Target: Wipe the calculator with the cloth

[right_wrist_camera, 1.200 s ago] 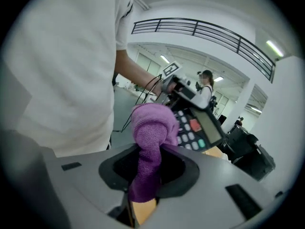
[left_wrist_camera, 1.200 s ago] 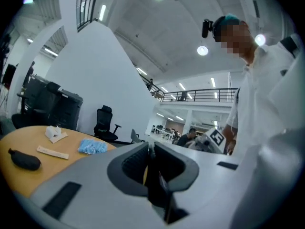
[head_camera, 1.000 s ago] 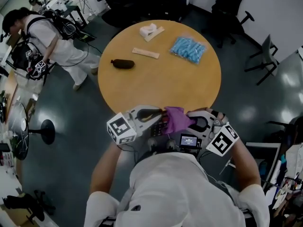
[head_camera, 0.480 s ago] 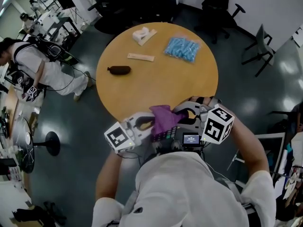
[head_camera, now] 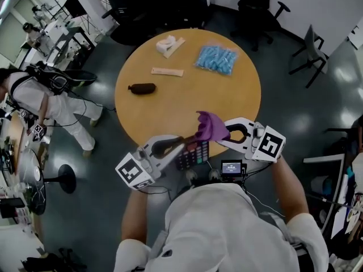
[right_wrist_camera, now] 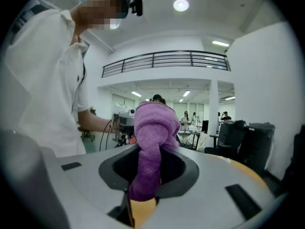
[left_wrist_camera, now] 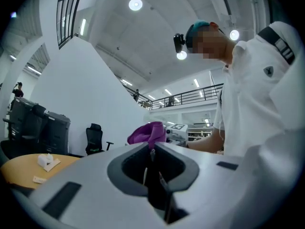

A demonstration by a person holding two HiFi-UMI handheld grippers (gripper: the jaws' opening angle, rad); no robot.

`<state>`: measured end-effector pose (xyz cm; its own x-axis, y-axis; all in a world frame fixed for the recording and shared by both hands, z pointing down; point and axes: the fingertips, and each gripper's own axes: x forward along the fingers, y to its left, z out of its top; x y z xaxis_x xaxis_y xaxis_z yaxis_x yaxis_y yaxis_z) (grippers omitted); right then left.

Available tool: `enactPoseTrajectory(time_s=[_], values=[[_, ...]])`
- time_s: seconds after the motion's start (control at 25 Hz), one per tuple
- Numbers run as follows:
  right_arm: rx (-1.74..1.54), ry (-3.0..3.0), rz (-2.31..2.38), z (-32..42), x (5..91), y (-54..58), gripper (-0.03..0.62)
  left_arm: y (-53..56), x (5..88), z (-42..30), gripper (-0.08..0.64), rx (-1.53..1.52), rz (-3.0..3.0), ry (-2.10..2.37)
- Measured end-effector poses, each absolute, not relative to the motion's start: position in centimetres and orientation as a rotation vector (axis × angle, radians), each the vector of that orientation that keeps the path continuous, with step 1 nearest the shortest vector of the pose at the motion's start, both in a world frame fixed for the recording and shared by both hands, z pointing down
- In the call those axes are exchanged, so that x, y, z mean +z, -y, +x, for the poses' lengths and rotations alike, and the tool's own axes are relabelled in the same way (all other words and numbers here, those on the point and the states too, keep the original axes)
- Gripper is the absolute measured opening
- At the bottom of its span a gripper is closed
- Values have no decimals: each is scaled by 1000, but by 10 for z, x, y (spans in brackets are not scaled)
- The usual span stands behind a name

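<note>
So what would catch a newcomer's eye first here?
The purple cloth, pinched in the right gripper, sticks up by the near edge of the round wooden table. Beside it the left gripper holds a dark calculator, and a bright blue packet lies on the table's far side.

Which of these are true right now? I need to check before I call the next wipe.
1. The right tongs grip the purple cloth. True.
2. The dark calculator lies flat in the middle of the round wooden table. False: the left tongs hold it at the table's near edge.
3. The blue plastic bag lies on the table's far side. True.
4. The purple cloth is draped over the dark brown object. False: that object lies bare on the table, well apart from the cloth.
</note>
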<state>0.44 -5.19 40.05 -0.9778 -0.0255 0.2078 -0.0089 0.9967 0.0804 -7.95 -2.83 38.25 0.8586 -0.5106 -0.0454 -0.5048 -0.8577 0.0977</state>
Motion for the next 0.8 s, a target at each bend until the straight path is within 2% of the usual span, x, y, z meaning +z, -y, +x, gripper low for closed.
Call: enactPoseTrajectory(time_s=[0.2, 0.44, 0.6, 0.8], values=[[243, 3087, 174, 12, 421, 52, 100, 36, 373, -83, 44, -205, 2934, 858], [523, 3087, 173, 11, 462, 26, 100, 44, 369, -88, 43, -267, 2902, 914], [564, 2979, 66, 8, 499, 0, 100, 45, 375, -90, 44, -228, 2897, 945], [445, 2746, -59, 24, 551, -20, 100, 41, 382, -85, 44, -101, 2953, 946]])
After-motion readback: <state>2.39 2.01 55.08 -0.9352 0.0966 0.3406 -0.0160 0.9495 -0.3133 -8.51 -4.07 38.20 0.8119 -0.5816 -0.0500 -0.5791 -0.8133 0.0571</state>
